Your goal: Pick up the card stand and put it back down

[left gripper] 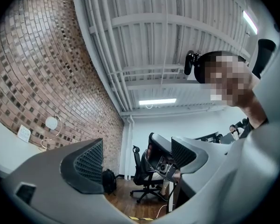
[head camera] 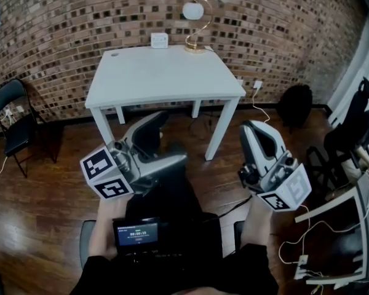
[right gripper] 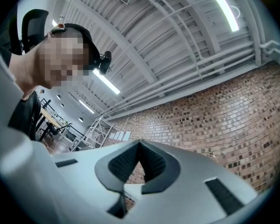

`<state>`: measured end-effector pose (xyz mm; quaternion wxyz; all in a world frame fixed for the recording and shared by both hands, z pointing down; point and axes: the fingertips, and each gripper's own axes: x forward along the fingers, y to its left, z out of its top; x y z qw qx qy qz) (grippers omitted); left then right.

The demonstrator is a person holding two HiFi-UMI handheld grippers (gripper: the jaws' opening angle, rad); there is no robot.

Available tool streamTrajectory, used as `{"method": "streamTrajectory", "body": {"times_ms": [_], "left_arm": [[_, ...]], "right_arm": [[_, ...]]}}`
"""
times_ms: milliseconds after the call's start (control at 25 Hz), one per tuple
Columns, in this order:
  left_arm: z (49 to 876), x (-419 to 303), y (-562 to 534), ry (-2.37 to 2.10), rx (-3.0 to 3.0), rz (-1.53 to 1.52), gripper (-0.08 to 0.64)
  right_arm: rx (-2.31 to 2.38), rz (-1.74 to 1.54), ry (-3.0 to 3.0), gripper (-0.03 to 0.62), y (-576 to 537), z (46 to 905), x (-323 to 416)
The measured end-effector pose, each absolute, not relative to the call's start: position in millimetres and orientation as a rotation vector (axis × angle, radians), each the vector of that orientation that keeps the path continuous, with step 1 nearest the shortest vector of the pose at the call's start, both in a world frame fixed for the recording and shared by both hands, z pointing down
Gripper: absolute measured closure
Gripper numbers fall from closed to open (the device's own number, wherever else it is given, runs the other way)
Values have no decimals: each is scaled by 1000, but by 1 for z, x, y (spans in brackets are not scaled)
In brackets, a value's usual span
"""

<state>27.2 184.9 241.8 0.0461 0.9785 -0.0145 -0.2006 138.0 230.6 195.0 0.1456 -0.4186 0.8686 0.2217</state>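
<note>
White table (head camera: 163,78), mottled red-brown brick wall (head camera: 61,17), dark-brown wood floor (head camera: 55,183), black chair (head camera: 11,94), grey left claw (left gripper: 137,158)

Bright ceiling strips, fisheye edges, vignetting

I've got the bench (head camera: 163,78) at twelve o'clock, brick wall (head camera: 67,23) behind it; card stand (head camera: 159,40) and lamp (head camera: 193,9) sit on its far edge, lamp to the right. Chair (head camera: 13,120) at nine o'clock, bag (head camera: 295,105) at two.
</note>
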Motion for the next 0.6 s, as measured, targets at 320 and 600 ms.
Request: {"method": "streamTrajectory", "body": {"times_ms": [320,600], "left_arm": [[241,20,202,-30,2991,-626,109],[238,21,211,-35,3003,-613,109]], "right_arm": [[-1195,659,2500,577,250,195,128],[-1186,679,2501,578,261,193,125]]}}
